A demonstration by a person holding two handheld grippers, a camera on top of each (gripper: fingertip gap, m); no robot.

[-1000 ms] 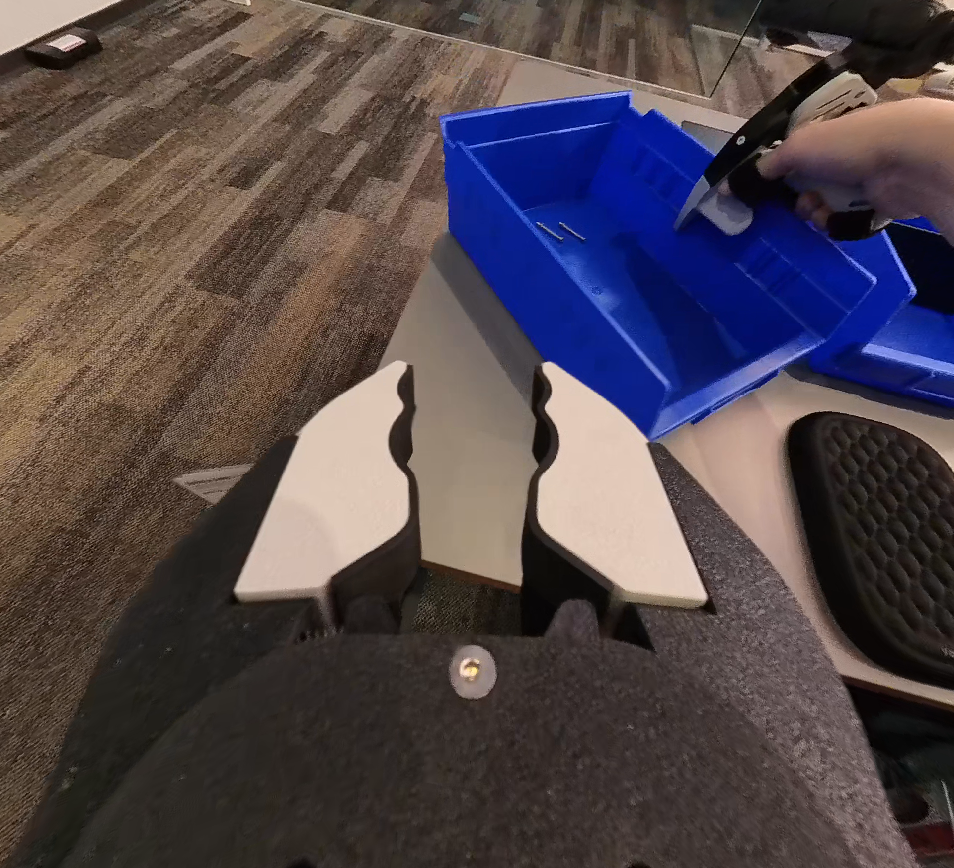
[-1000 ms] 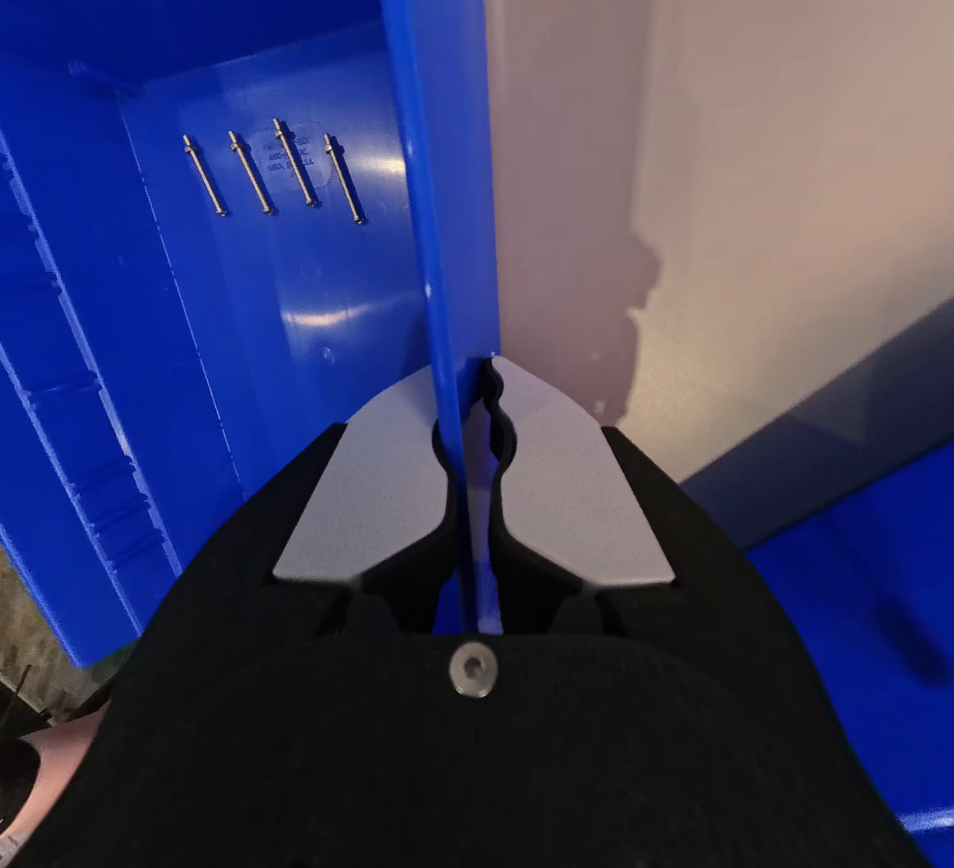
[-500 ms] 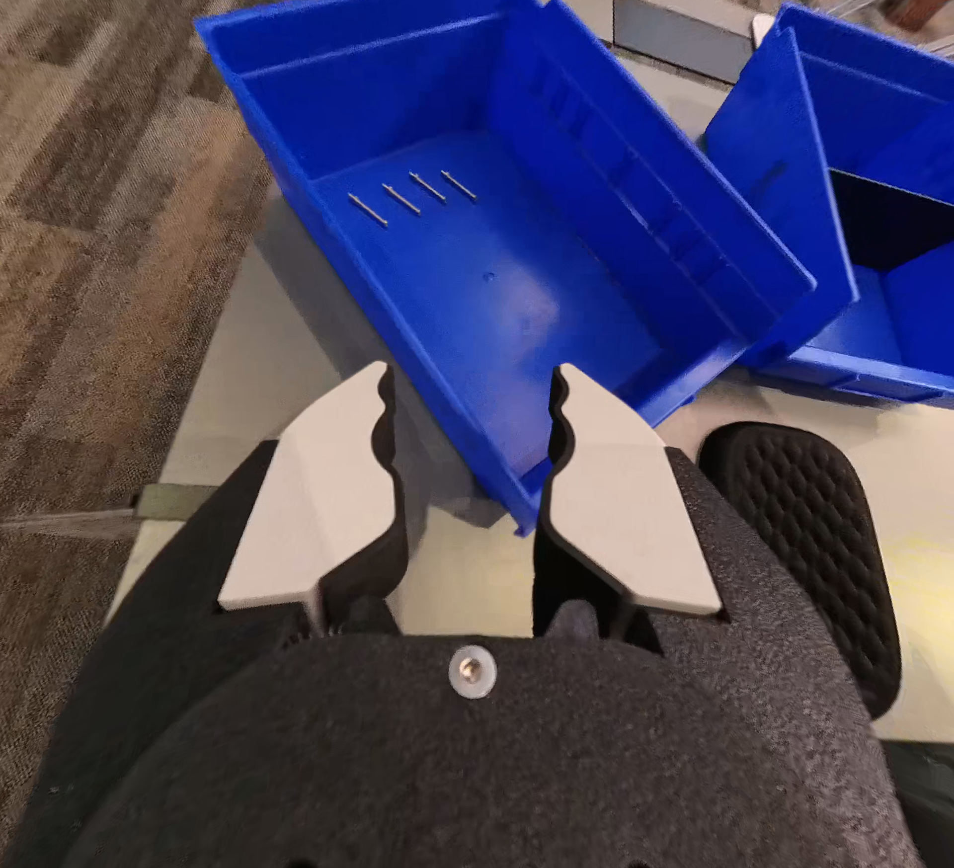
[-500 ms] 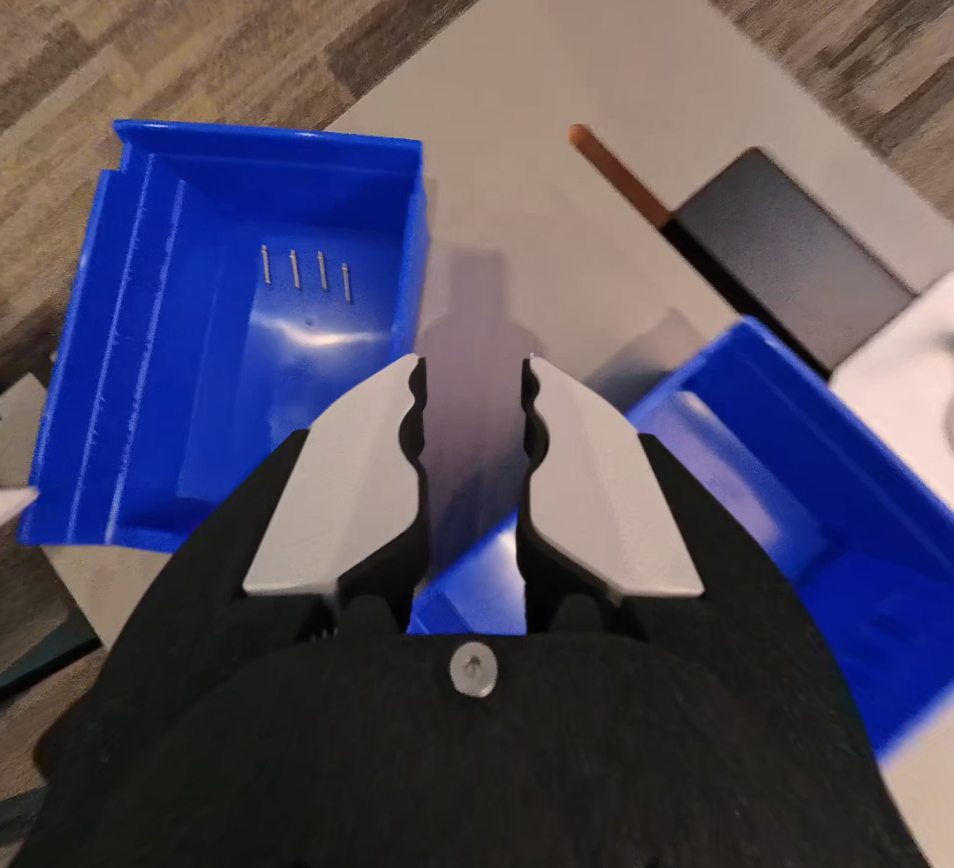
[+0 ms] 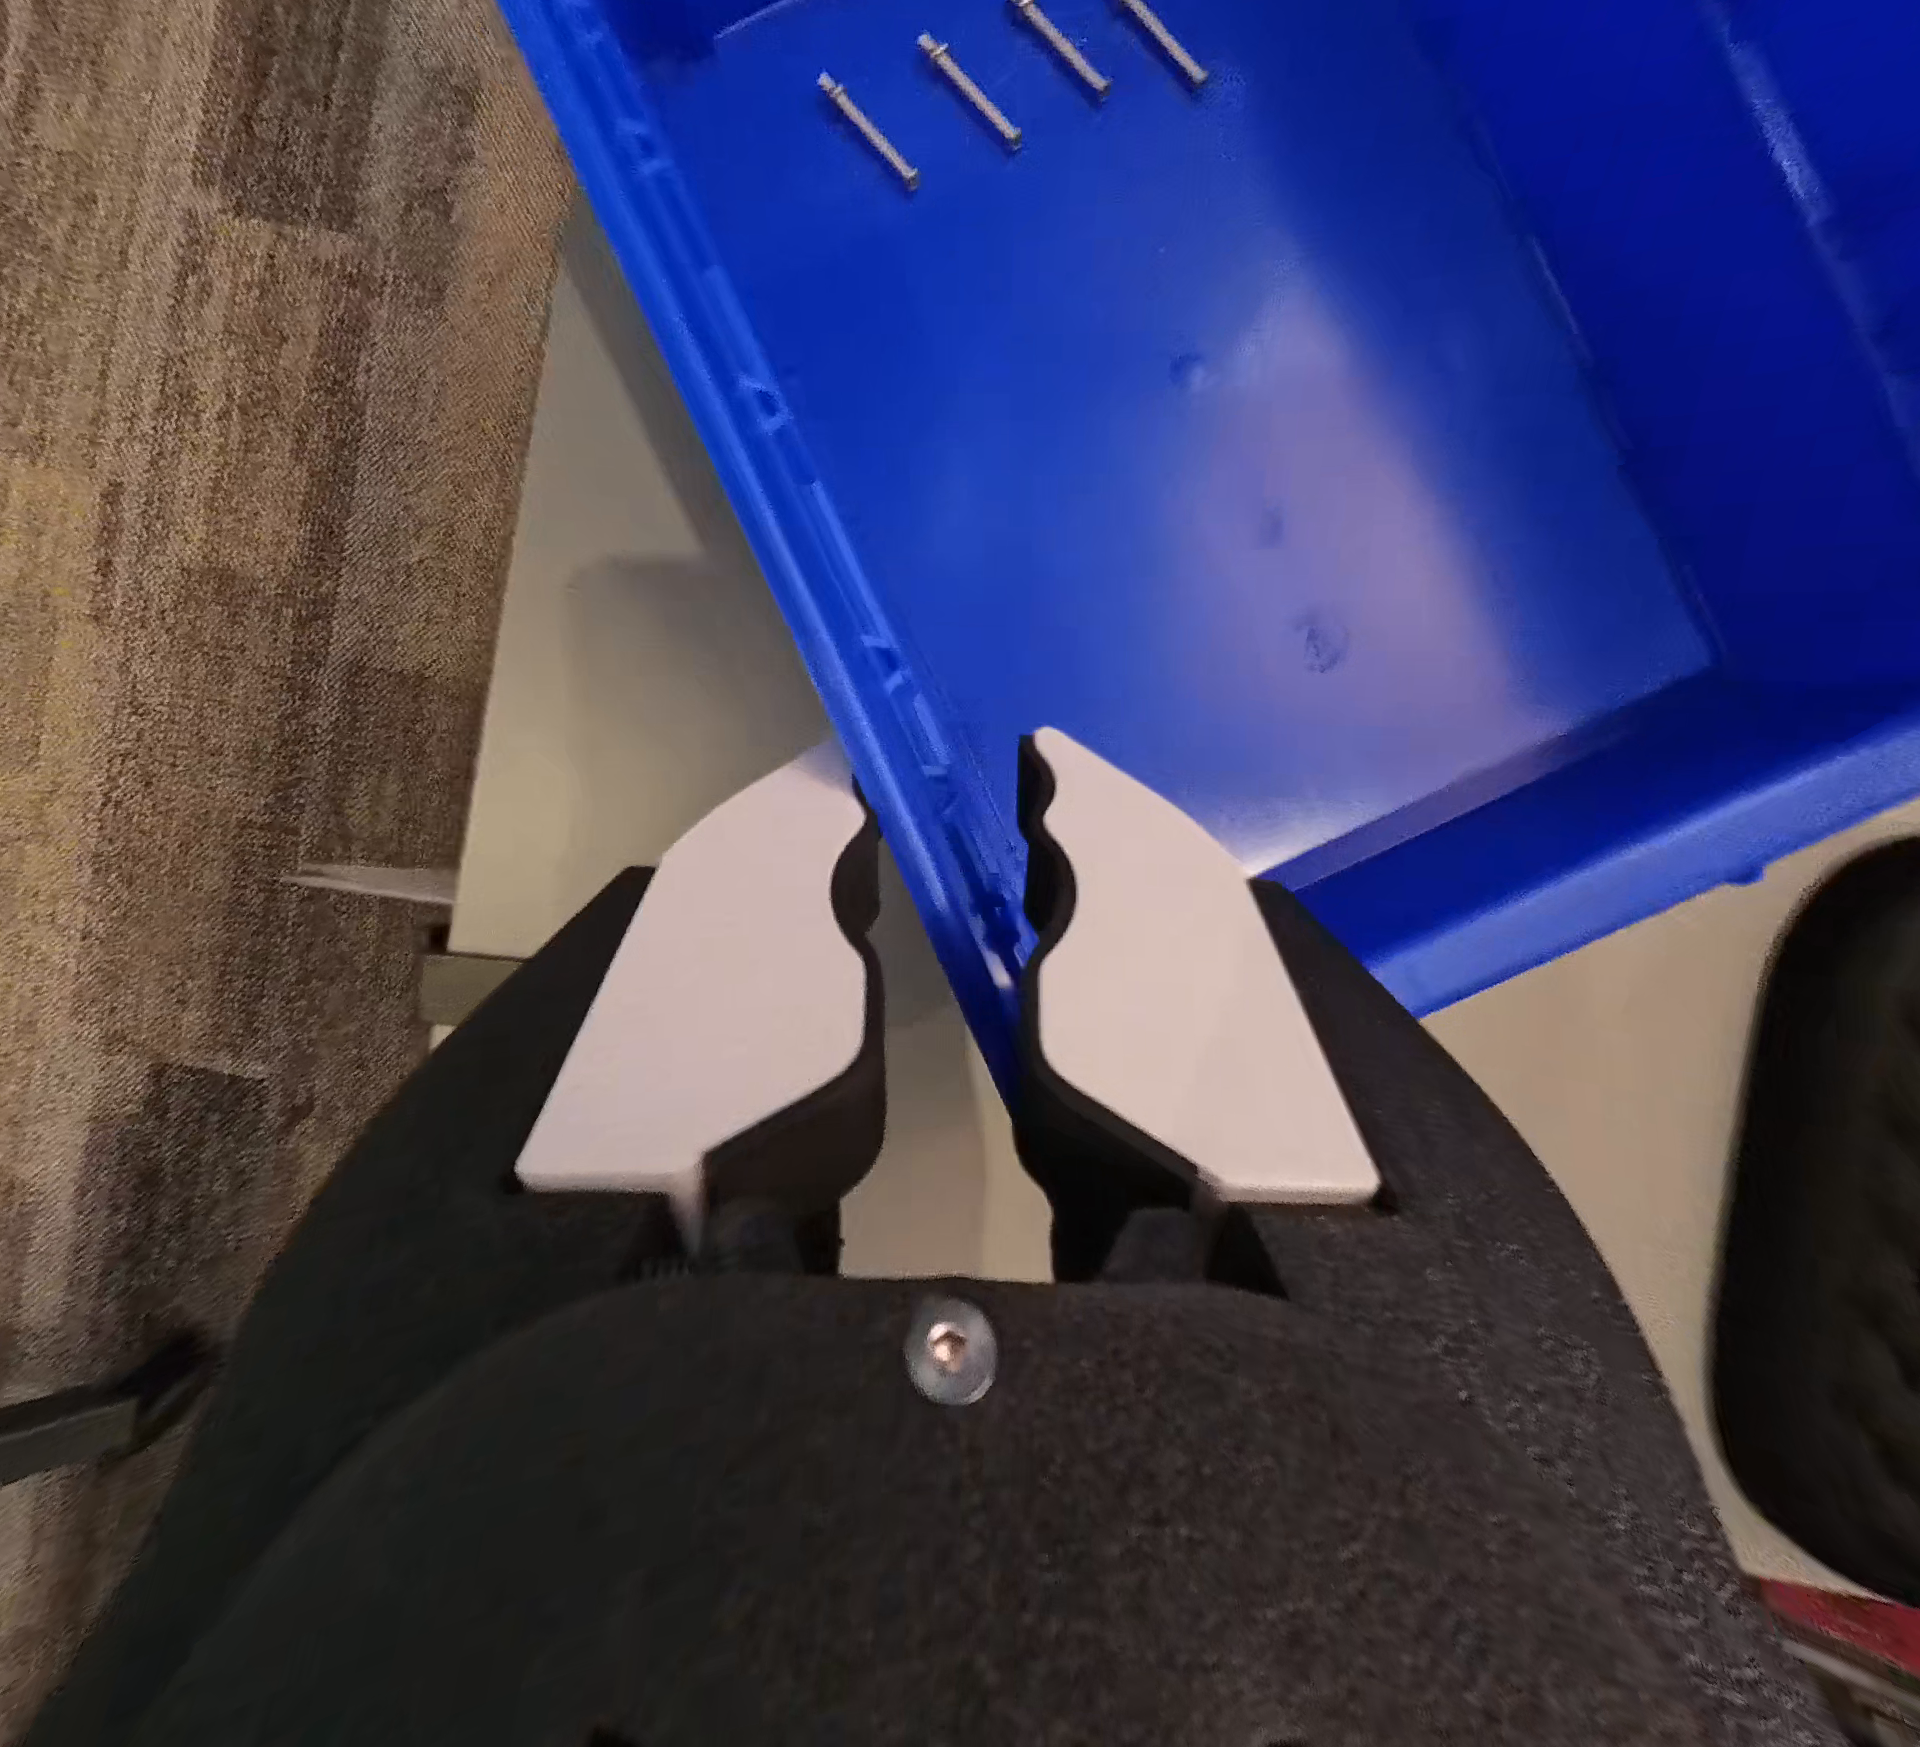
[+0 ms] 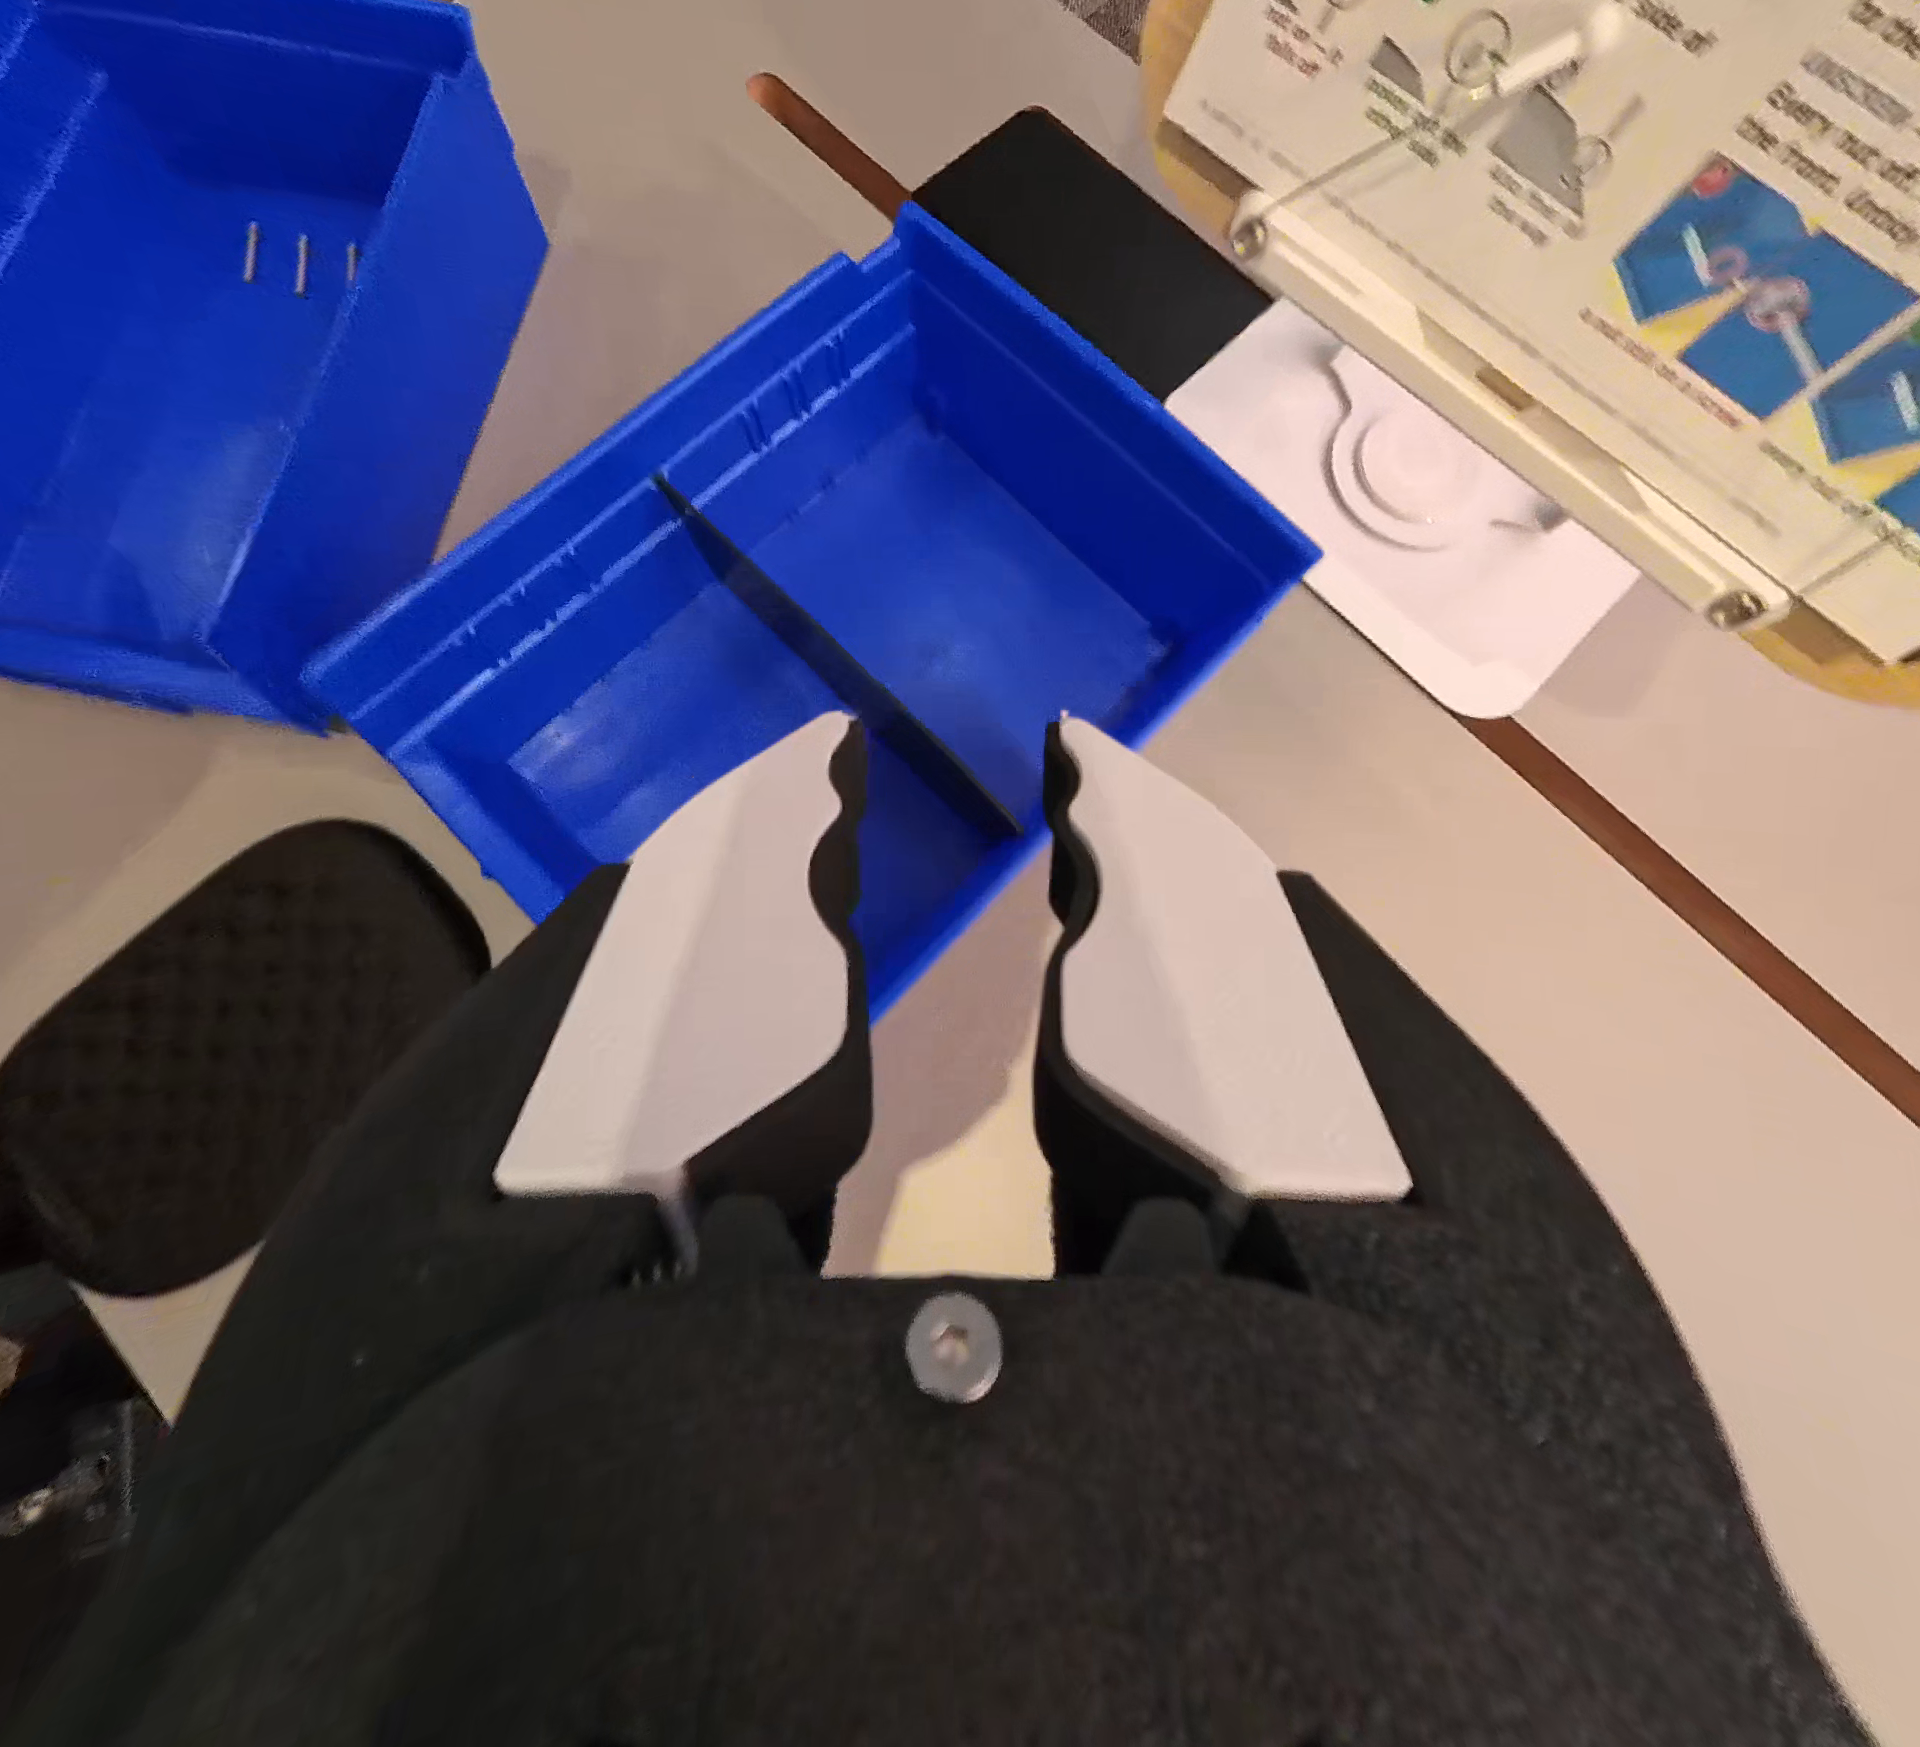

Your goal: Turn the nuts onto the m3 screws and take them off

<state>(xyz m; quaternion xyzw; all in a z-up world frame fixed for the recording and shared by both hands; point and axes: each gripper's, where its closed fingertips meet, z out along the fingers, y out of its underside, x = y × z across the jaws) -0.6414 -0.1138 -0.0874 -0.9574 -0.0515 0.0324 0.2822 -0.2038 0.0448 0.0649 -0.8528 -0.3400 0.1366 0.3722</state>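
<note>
Straddling the side wall of the blue bin [image 5: 1195, 409] with parted jaws of the left gripper [image 5: 943, 778], floor open around four screws [image 5: 1013, 76]. Beneath the right gripper [image 6: 951, 726], divided bin [image 6: 1236, 502] split by a black divider [image 6: 831, 648]; instruction board [image 6: 1558, 191] crowding the right.

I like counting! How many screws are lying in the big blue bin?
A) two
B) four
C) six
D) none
B: the left wrist view shows four thin screws lying side by side on the floor of the bin, near its far wall.
</note>
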